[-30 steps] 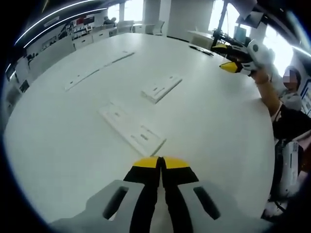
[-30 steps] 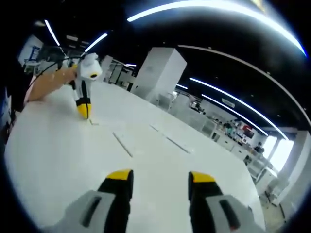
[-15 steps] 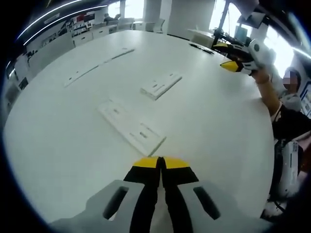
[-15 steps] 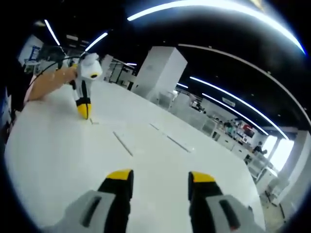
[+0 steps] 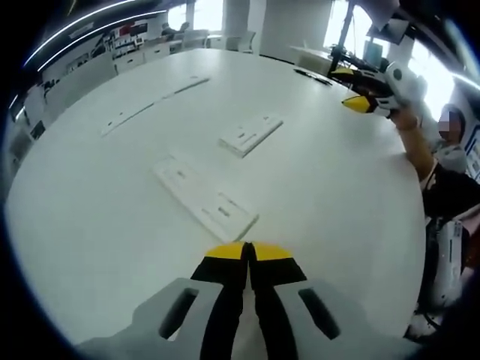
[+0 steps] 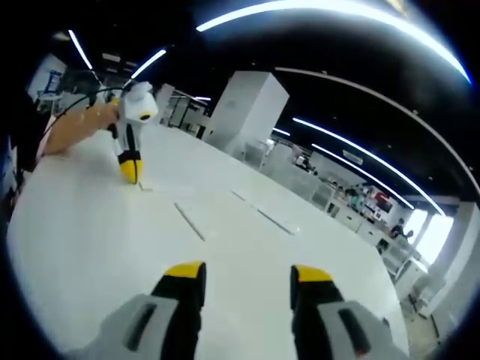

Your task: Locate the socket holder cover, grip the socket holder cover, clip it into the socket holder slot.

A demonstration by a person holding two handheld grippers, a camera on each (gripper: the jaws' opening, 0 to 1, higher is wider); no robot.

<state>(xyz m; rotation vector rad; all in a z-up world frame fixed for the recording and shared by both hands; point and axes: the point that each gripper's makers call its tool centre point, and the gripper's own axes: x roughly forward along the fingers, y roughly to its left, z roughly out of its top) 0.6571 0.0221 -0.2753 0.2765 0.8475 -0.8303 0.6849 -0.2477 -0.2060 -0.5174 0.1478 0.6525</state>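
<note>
A long white socket holder plate (image 5: 206, 199) with slots lies flat on the round white table (image 5: 337, 202), just ahead of my left gripper (image 5: 247, 252), whose jaws are shut with nothing between them. A shorter white slotted piece (image 5: 250, 135) lies further out. My right gripper (image 5: 349, 88) hangs open above the table's far right edge, held by a person's hand. In the right gripper view my right gripper (image 6: 247, 274) is open and empty above bare table. There the left gripper (image 6: 130, 169) points down at the tabletop at the left.
Two thin white strips (image 5: 127, 116) (image 5: 187, 84) lie near the table's far side, seen edge-on as strips (image 6: 189, 223) (image 6: 274, 221). A seated person (image 5: 442, 172) is at the table's right edge. Desks and shelves stand beyond the table.
</note>
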